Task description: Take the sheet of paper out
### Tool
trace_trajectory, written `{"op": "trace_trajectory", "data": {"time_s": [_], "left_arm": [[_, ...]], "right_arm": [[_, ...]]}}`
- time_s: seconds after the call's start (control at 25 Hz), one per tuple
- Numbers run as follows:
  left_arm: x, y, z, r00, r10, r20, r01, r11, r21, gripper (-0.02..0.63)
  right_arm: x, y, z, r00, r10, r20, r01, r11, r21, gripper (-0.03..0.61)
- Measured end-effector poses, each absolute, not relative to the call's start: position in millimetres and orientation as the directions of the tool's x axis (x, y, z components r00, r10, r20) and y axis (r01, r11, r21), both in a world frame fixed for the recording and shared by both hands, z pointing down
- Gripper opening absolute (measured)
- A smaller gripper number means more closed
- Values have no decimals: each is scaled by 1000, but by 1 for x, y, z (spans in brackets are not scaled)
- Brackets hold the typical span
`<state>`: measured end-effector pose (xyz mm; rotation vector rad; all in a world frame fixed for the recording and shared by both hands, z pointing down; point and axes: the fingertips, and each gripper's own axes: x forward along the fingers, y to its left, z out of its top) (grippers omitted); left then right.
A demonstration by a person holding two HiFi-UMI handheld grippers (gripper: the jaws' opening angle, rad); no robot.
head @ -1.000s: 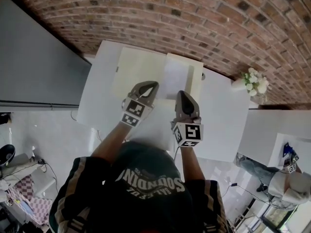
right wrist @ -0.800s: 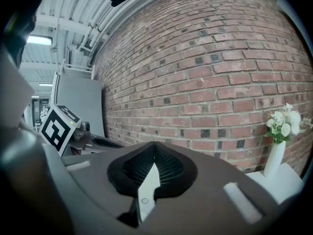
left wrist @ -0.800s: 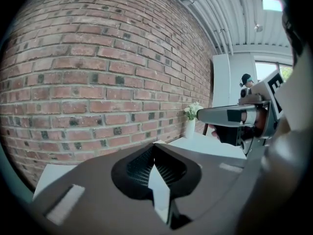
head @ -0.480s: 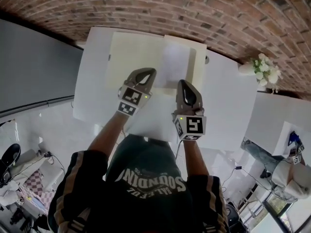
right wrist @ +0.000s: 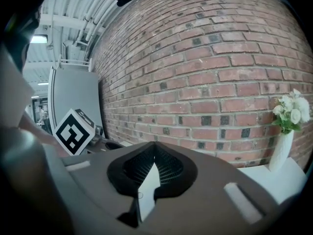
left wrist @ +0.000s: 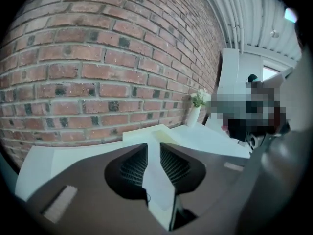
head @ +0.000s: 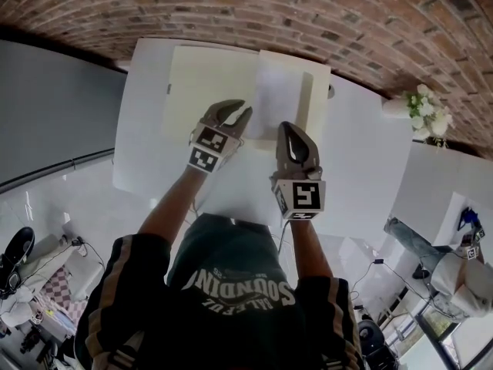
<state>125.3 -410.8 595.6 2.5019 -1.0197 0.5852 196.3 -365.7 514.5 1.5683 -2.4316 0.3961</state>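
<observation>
Toward the far-left part of the desk, the left gripper is opening its jaws. They stand apart with the edge of the sheet of paper between them, and the pads are clear of it (the left gripper view shows a gap on both sides). The sheet stretches from the two grippers back over the desk's near edge toward the person. Just beyond it, a cream folder lies open along the far edge, under the brick wall. The right gripper has its jaws closed tight, tips together, pinching the sheet's other end. At the desk's far-right corner stands a white vase of pale flowers.
</observation>
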Motion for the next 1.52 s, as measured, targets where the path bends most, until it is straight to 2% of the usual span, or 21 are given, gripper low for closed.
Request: {"op": "trace_trajectory", "data": {"time_s": [0.24, 0.68, 1.16, 1.52], "left_arm": [[125, -424, 628, 638, -538, 551, -743, -618, 257, 112], [131, -446, 702, 637, -420, 646, -754, -515, 409, 112], [146, -465, 758, 639, -334, 693, -761, -407, 506, 104], [151, -466, 769, 639, -314, 702, -757, -417, 503, 87]], "right_arm": [[196, -369, 525, -416, -842, 345, -908, 404, -110, 0], [213, -372, 549, -395, -827, 399, -917, 380, -121, 0], [227, -372, 567, -367, -818, 444, -930, 341, -139, 0], [231, -369, 570, -347, -819, 457, -938, 307, -161, 0]]}}
